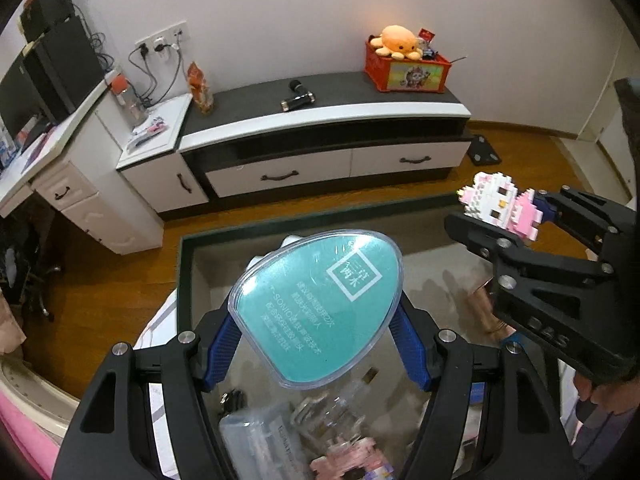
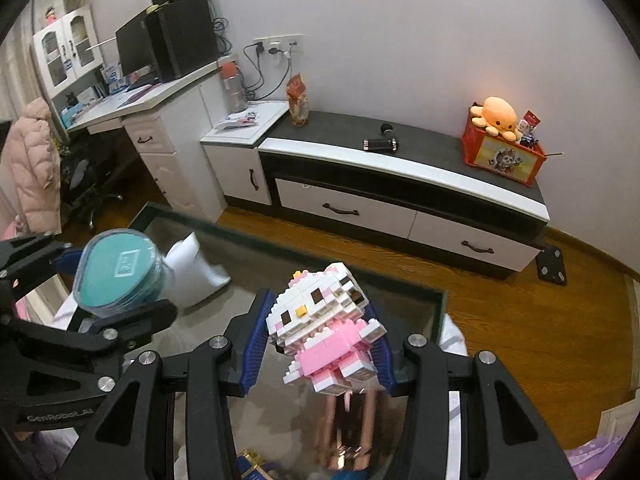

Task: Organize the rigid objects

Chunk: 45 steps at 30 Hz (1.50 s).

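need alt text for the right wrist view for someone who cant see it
The right hand-held gripper is shut on a pink and white brick-built cat figure above a glass table. At left, the left hand-held gripper holds a teal-lidded clear case; behind stands a TV cabinet with an orange plush octopus.

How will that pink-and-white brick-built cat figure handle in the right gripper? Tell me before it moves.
The brick-built cat figure is probably rigid but fragile: its small snapped-together bricks could pop apart under squeeze. It likely weighs little. The right gripper clamps its uneven sides, so it may twist.
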{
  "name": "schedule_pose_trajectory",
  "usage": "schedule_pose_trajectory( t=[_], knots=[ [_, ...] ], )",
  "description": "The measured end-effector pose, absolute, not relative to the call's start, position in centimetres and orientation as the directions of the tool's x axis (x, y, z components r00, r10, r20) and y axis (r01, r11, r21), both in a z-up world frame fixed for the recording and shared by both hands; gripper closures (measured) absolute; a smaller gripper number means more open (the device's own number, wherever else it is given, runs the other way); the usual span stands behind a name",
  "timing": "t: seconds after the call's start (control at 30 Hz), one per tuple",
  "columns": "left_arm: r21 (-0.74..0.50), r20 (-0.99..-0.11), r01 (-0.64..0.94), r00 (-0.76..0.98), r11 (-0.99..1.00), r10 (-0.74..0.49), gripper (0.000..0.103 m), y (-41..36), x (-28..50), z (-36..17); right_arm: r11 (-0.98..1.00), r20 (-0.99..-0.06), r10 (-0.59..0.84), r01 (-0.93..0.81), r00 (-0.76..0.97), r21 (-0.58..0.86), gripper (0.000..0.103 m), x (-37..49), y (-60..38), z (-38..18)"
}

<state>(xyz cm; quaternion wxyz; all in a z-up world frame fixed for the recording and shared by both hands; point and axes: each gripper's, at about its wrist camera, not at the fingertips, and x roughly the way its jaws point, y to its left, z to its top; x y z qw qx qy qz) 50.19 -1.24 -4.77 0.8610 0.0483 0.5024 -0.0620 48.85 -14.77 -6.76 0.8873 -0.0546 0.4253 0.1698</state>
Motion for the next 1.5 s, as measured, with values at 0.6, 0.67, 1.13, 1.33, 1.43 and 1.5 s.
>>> schedule_pose_trajectory(
  t=[0.6,0.67,1.13,1.33,1.43,1.5],
  knots=[
    [0.069,-0.901,0.189,0.432,0.980,-0.020,0.024,-3.9,50.8,-5.9,0.942,-0.809,0.246,-0.328,0.533,0.071,0.034,49.8,-16.8,-8.4],
    [0.074,-0.892,0.187,0.451,0.980,-0.019,0.018,-3.8,50.5,-5.5,0.943,-0.806,0.253,-0.324,0.536,0.081,0.030,49.8,-16.9,-8.3],
    [0.096,-0.880,0.190,0.474,0.977,-0.006,0.015,-3.9,49.5,-4.6,0.948,-0.801,0.257,-0.301,0.540,0.102,0.024,49.0,-18.2,-7.7],
    [0.099,-0.870,0.181,0.493,0.978,-0.003,0.015,-3.5,47.9,-3.4,0.953,-0.792,0.247,-0.290,0.559,0.092,0.024,47.5,-18.9,-6.4],
    [0.097,-0.861,0.176,0.508,0.980,-0.006,0.015,-3.4,46.6,-2.2,0.952,-0.783,0.249,-0.292,0.569,0.090,0.024,45.8,-18.9,-5.1],
    [0.090,-0.856,0.173,0.516,0.981,-0.012,0.015,-3.2,45.5,-1.5,0.952,-0.776,0.246,-0.297,0.581,0.079,0.024,44.3,-18.7,-4.2]
  ],
)
